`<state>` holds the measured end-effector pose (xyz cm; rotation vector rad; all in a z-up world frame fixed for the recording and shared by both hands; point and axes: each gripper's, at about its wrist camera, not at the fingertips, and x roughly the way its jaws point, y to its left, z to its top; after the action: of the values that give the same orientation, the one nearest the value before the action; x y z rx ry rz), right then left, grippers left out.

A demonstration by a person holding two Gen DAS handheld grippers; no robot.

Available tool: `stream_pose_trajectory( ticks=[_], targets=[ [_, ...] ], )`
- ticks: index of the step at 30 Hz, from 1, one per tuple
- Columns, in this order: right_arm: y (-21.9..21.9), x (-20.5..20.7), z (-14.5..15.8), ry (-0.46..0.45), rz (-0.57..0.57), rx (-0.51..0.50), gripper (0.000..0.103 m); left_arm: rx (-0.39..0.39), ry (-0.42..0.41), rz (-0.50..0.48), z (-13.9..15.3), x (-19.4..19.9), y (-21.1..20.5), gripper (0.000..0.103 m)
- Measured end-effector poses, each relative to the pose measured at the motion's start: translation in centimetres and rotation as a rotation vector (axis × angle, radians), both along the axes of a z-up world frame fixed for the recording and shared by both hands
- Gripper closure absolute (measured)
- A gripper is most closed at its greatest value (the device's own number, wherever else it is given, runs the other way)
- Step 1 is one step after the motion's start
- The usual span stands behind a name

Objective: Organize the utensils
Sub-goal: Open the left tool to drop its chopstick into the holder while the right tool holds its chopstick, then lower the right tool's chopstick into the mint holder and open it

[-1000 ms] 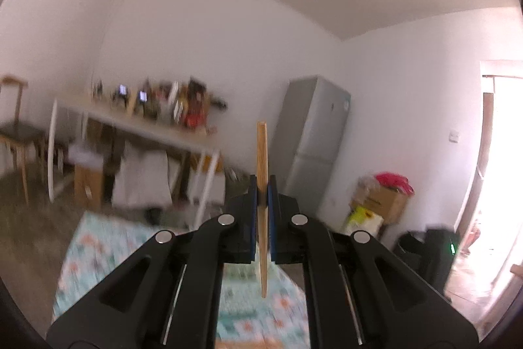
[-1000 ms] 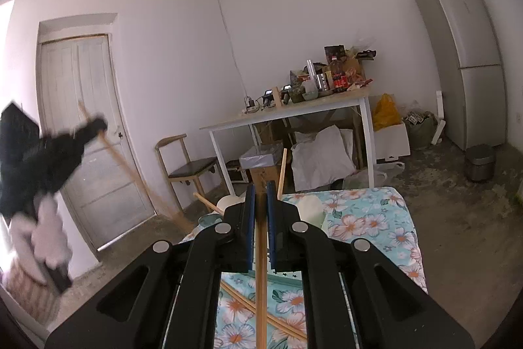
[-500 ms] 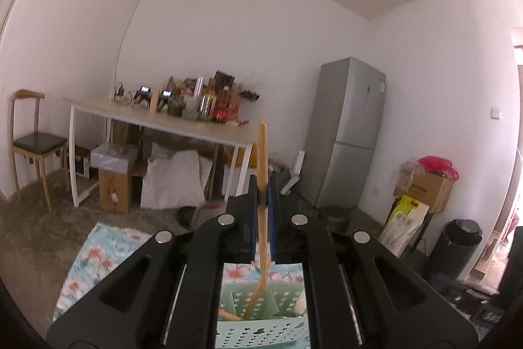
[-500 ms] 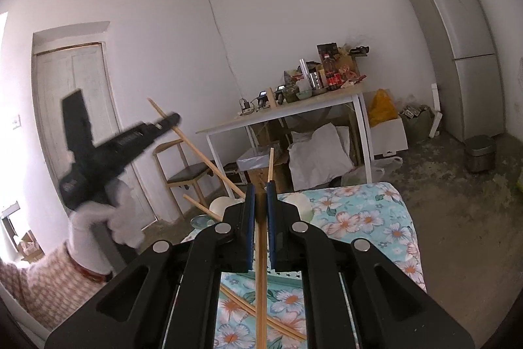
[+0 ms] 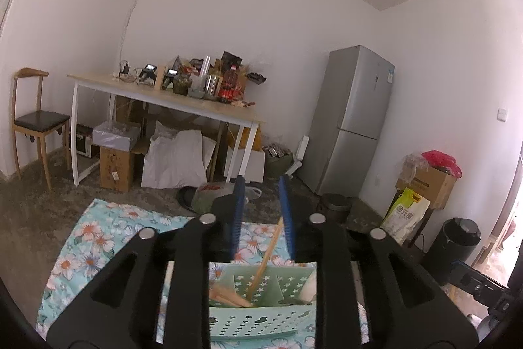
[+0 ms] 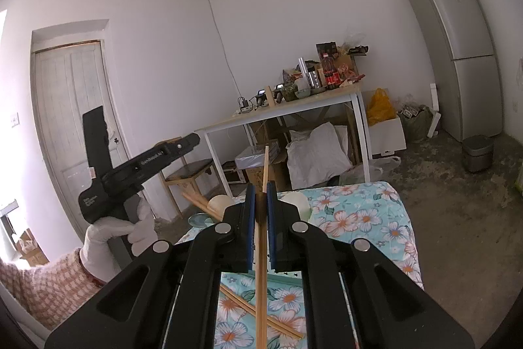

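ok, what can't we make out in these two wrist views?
- Basket bottom, left wrist view: the hand-held gripper's body covers the sides; the chopstick ends sink inside.
- White item in the basket: half hidden behind the right finger.
- Bowls, right wrist view: cut off by the gripper's fingers.
- Held chopstick: lower end runs off the frame.
- Far table clutter: too small.

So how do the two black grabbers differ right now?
The left grabber has its jaws apart and opening, and its chopstick leans loose in the green basket. The right grabber is shut on its own chopstick, held above the flowered cloth. Both have blue pads.
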<state>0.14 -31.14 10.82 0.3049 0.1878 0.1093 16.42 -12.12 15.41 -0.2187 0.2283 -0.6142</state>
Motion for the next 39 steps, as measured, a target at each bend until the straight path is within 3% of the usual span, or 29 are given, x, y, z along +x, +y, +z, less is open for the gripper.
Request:
stream_pose_trajectory(
  ticks=[5,10,15,19,29,34,39],
  targets=[
    [0.2,0.1,0.2,-0.002,0.002,-0.008,0.096,-0.024,-0.012,0.004,0.8,-1.2,1.3,0.071],
    [0.4,0.5,0.9,-0.013,0.015,-0.013,0.096,-0.042,-0.019,0.019,1.5,-3.1,3.4,0.047],
    [0.3,1.7,2.6,-0.063,0.049,-0.006,0.096,-0.034,-0.025,0.052,1.1,-5.3,6.2,0.036],
    [0.2,3.5,4.6,-0.122,0.076,0.009,0.096,-0.020,-0.008,0.102,-0.5,-7.0,9.1,0.033],
    [0.3,9.7,9.2,-0.295,0.057,0.068,0.096,0.109,0.113,0.224,-6.5,-8.5,15.0,0.033],
    [0.7,12.5,10.3,-0.357,0.007,0.059,0.096,0.113,0.184,0.282,-8.8,-8.9,17.9,0.033],
    [1.4,15.7,9.8,-0.356,-0.042,0.031,0.096,0.100,0.222,0.331,-9.9,-9.1,19.8,0.033]
  ],
)
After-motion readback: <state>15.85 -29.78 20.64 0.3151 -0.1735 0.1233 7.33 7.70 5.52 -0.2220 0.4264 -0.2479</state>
